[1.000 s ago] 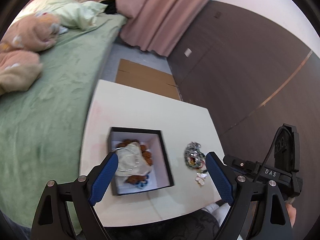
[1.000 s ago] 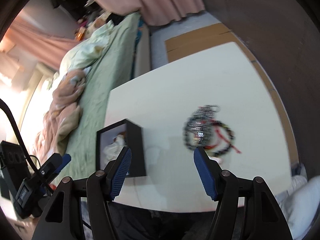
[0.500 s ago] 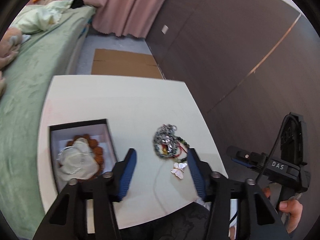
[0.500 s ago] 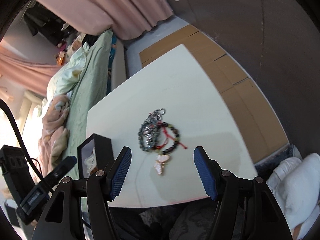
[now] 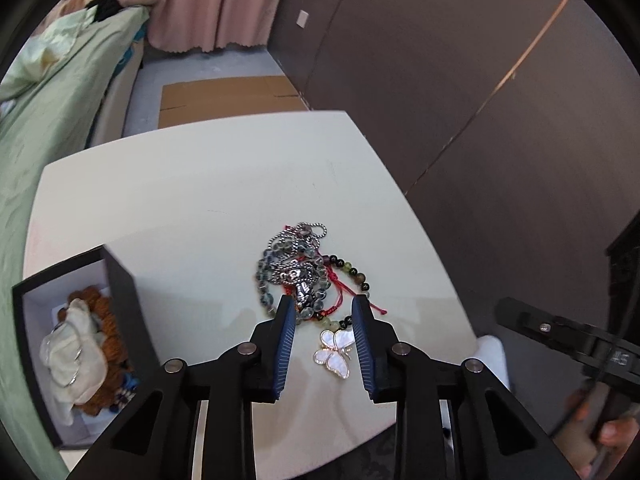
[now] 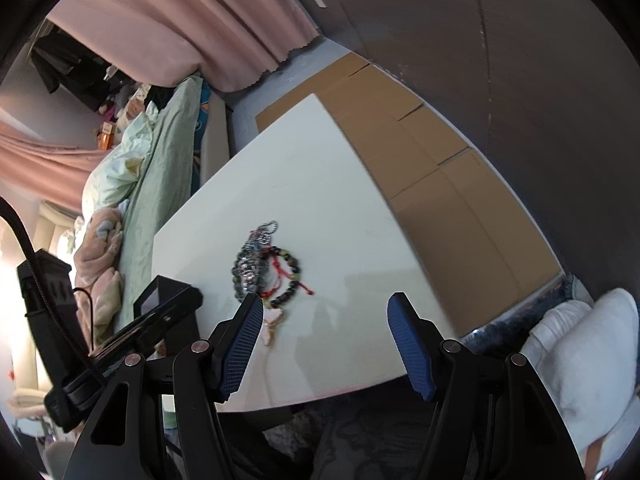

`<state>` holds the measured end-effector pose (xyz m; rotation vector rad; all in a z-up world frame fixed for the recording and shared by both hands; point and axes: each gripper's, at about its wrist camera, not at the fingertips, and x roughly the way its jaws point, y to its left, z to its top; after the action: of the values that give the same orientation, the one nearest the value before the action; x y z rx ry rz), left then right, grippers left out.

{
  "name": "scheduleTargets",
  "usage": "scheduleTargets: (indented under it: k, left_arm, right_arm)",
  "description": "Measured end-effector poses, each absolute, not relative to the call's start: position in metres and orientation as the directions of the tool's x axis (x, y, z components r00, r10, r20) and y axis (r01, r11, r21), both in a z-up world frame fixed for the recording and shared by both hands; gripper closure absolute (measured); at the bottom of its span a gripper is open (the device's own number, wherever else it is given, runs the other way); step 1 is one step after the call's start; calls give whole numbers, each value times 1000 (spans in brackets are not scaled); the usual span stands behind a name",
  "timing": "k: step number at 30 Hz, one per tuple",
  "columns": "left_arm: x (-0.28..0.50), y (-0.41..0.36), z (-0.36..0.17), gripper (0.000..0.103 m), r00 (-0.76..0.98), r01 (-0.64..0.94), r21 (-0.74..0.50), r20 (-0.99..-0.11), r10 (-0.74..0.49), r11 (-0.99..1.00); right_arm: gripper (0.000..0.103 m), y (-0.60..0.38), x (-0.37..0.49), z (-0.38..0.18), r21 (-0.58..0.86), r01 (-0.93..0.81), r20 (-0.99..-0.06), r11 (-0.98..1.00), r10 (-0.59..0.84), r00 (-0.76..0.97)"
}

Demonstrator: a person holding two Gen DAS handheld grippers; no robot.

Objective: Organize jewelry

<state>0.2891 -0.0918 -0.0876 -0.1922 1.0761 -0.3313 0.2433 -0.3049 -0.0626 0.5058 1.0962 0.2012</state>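
A pile of jewelry [image 5: 298,270] lies on the white table [image 5: 192,200]: a silver chain, grey bead bracelet, dark bead bracelet with red cord [image 5: 352,280]. A white butterfly pendant [image 5: 336,354] lies just in front of it. My left gripper [image 5: 323,312] is open, partly narrowed, its fingers either side of the butterfly and above it. A black box [image 5: 120,300] at the left holds a white pouch [image 5: 72,352] and orange beads. My right gripper [image 6: 322,312] is open wide and empty, right of the pile [image 6: 260,268].
A bed with green bedding [image 5: 44,120] runs along the table's left side. Flattened cardboard [image 5: 228,96] lies on the floor beyond the table. A dark wall [image 5: 460,80] stands to the right. A white cushion [image 6: 580,352] sits at the right.
My left gripper has swung right from above the black box to the jewelry pile and its jaws have narrowed. My right gripper has shifted right, away from the box.
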Motion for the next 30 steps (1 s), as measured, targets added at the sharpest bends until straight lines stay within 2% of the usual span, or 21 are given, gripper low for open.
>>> scheduleTargets:
  k: [11, 18, 19, 21, 23, 30]
  left_arm:
    - [305, -130, -120, 73, 417, 224, -163, -875, -245, 961]
    - [308, -147, -128, 73, 461, 248, 1, -879, -117, 969]
    - [308, -150, -130, 75, 469, 251, 32, -878, -93, 967]
    - [307, -150, -130, 88, 481, 251, 79, -875, -53, 965]
    - [307, -145, -129, 93, 474, 252, 59, -878, -70, 966]
    - [304, -114, -101, 94, 484, 233, -110, -849, -213, 966]
  right_arm:
    - [38, -336, 232, -77, 488, 151, -805, 860, 376, 459]
    - [38, -340, 231, -82, 489, 166, -807, 856, 372, 459]
    - [38, -340, 232, -83, 489, 165, -807, 856, 373, 458]
    - [38, -339, 232, -84, 490, 162, -807, 856, 376, 455]
    - [38, -335, 233, -85, 491, 155, -807, 857, 381, 451]
    - [38, -324, 238, -86, 504, 129, -800, 854, 405, 443]
